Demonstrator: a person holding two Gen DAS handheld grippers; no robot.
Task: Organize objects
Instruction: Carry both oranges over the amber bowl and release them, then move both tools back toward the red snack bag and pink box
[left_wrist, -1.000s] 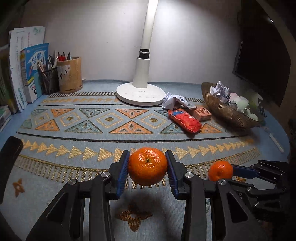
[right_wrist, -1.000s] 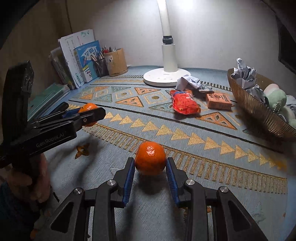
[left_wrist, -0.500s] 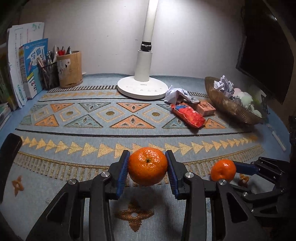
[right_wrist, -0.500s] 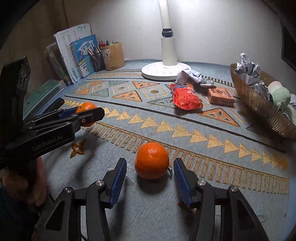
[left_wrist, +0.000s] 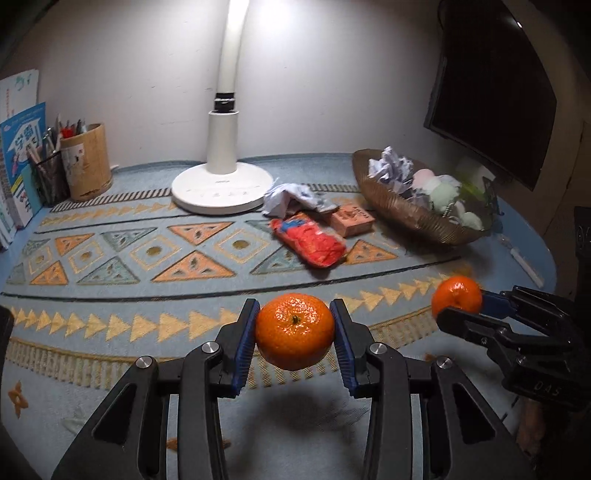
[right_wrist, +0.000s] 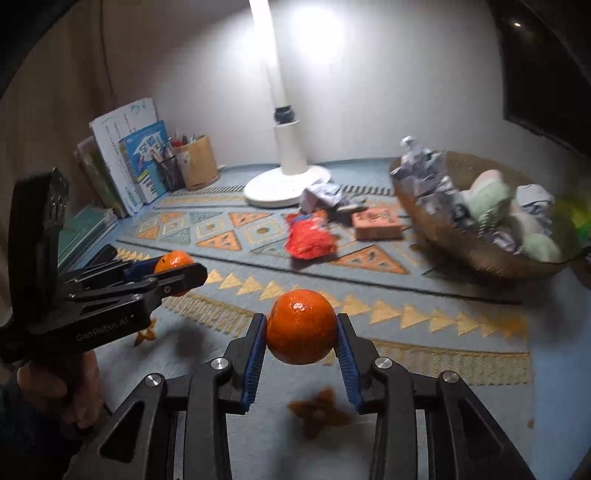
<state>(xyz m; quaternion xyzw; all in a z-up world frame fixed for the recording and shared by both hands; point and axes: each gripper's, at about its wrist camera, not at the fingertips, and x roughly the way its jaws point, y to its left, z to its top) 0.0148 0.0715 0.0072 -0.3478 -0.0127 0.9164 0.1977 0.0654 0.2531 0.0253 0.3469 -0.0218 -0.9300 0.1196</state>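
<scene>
Above patterned blue cloth (left_wrist: 110, 295), left gripper (left_wrist: 294, 332) and just-closed right gripper (right_wrist: 301, 328) each clamp a glossy orange mandarin (left_wrist: 294, 336).

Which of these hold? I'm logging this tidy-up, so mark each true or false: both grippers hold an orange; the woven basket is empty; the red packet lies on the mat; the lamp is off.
1. Left gripper and right gripper each clamp a round orange mandarin: true.
2. Woven brown basket is empty: false, it holds crumpled paper and pale round things.
3. Red plastic packet lies on the patterned blue mat: true.
4. White desk lamp is off: false, it is lit.
</scene>
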